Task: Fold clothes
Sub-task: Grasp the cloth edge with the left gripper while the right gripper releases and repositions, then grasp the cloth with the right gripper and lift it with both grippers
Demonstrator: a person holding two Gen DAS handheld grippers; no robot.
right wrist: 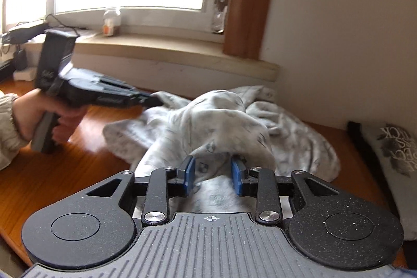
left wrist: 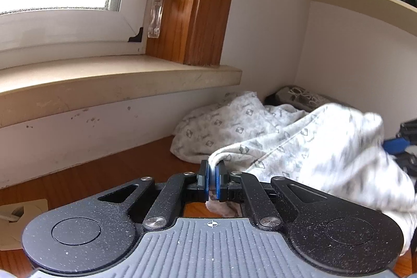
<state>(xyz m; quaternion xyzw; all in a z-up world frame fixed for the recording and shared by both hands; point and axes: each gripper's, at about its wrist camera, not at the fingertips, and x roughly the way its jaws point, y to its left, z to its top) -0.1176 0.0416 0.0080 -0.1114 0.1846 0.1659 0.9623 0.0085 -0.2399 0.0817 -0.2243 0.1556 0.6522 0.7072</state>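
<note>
left gripper [left wrist: 213,180] on garment [left wrist: 299,145] hem

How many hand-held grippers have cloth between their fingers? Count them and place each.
2. The left hand-held gripper is clamped on an edge of the patterned garment at its left side. The right hand-held gripper sits open at the near side, fabric between its fingers, unpinched.

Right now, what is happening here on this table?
A person is working on a crumpled white patterned garment lying on a wooden table near a window sill. The left tool is shut on a fold of the cloth's edge. The right tool stands open with cloth lying between its pads, not pinched. The garment is not folded yet; it sits in a loose heap, one part lifted. A dark printed cushion lies beside it.
</note>
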